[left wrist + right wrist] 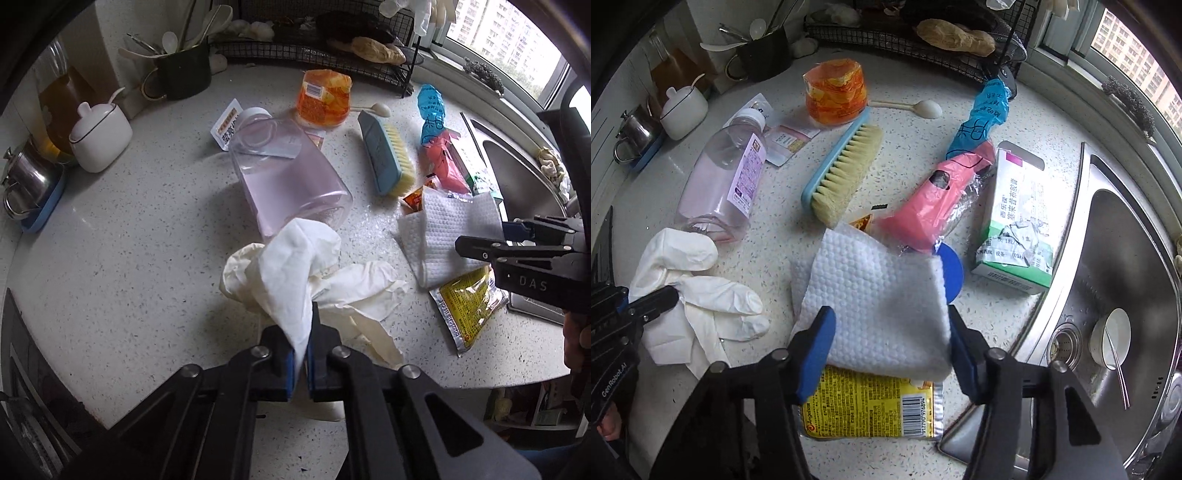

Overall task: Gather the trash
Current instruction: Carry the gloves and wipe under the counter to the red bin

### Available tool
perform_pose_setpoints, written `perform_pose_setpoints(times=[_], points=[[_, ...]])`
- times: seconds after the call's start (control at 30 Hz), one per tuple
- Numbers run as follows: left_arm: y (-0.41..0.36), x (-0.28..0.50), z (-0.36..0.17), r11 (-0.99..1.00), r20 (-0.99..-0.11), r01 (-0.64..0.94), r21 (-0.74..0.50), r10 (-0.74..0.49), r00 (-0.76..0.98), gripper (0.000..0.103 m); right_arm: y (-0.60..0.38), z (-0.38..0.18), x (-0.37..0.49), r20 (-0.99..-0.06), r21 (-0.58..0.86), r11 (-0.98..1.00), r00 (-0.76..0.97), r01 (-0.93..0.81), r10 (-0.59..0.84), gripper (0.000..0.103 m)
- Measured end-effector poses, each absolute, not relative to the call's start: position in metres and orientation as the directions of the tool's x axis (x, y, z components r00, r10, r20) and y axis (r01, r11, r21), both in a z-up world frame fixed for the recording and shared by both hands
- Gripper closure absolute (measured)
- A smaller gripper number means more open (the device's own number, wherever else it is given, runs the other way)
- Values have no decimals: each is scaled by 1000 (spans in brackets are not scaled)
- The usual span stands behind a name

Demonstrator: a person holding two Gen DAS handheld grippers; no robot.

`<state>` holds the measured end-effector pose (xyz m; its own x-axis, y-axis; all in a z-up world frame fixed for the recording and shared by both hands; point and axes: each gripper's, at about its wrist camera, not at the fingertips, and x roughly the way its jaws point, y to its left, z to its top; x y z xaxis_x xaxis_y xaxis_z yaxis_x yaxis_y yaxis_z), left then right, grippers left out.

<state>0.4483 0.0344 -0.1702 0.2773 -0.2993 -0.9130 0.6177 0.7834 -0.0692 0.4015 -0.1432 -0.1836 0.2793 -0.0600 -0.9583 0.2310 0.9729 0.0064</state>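
Note:
My left gripper [301,332] is shut on a white tissue [291,266], which rises from between its blue pads. Cream latex gloves [364,291] lie bunched around the tissue on the speckled counter. In the right wrist view that gripper [670,295] comes in from the left over the gloves [716,302]. My right gripper [889,319] points down over a white textured wipe [875,288]. Its jaws stand half wide, and both pads touch the wipe's side edges. A yellow foil packet [871,406] lies partly under the wipe. From the left wrist view, the right gripper [480,238] sits over the wipe [450,229].
Behind lie a pink bottle [720,184], a blue brush [842,173], an orange jelly cup [836,90], pink [934,206] and blue [982,114] bags and a green-white box [1015,229]. A steel sink [1126,258] with a bowl [1108,343] is on the right. A wire rack [923,40] lines the back.

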Motion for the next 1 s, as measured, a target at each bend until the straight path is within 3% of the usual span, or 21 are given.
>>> perform_pose_setpoints(times=[0.1,0.3,0.7,1.0], points=[[32,442,-166,804,-908,592,-45,-280,311,99,-144,-182,394,-952,10,976,299,219,-58,87],[41,419,-154,856,-900,517,-31,-249,358,99,-141,-153,375,-914,53,990,406,128,-3,100],[42,358,-116,919,-858,393,-35,-229,459,99,-146,-116,341,-866,108,994,491,1,94,101],[32,295,-117,940,-856,340,-40,-207,473,99,-159,-145,303,-906,140,990,400,-34,141,100]])
